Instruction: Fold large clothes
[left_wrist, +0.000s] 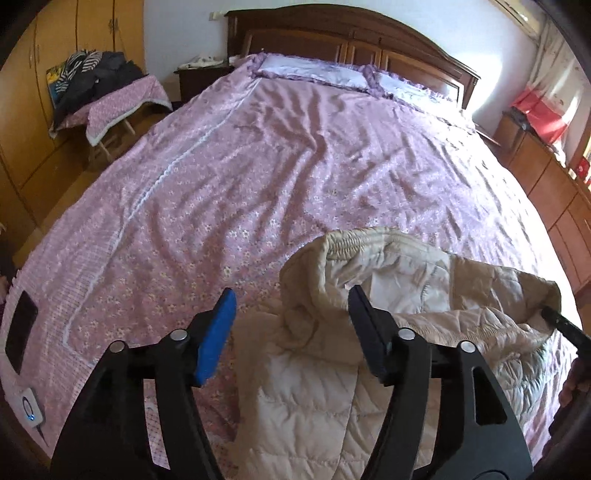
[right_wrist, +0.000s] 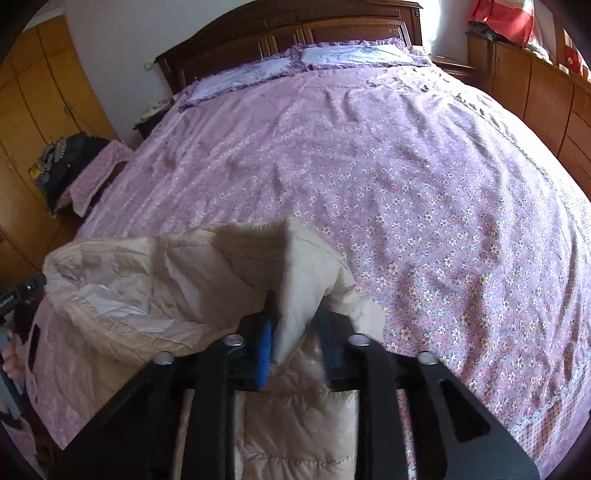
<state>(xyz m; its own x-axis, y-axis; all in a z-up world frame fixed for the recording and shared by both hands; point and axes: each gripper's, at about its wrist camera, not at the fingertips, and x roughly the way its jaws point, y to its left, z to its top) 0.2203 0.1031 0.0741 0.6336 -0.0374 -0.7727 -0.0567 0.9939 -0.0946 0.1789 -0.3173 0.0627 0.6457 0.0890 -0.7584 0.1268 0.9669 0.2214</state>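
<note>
A beige quilted jacket (left_wrist: 406, 295) lies bunched at the near edge of the bed. My left gripper (left_wrist: 291, 317) is open just above it, with the jacket's edge between the blue pads but not pinched. In the right wrist view my right gripper (right_wrist: 295, 332) is shut on a raised fold of the jacket (right_wrist: 207, 280), and the cloth stands up between the pads. The right gripper's tip (left_wrist: 565, 325) shows at the jacket's far right in the left wrist view. The left gripper's tip (right_wrist: 22, 291) shows at the left edge of the right wrist view.
The bed (left_wrist: 295, 155) has a pink flowered cover, two pillows (left_wrist: 314, 70) and a dark headboard (left_wrist: 351, 33). A stool heaped with dark clothes (left_wrist: 96, 85) stands left by wooden wardrobes. A dark phone (left_wrist: 20, 332) and a white device (left_wrist: 27, 410) lie near left. Wooden cabinets (right_wrist: 535, 88) run along the right.
</note>
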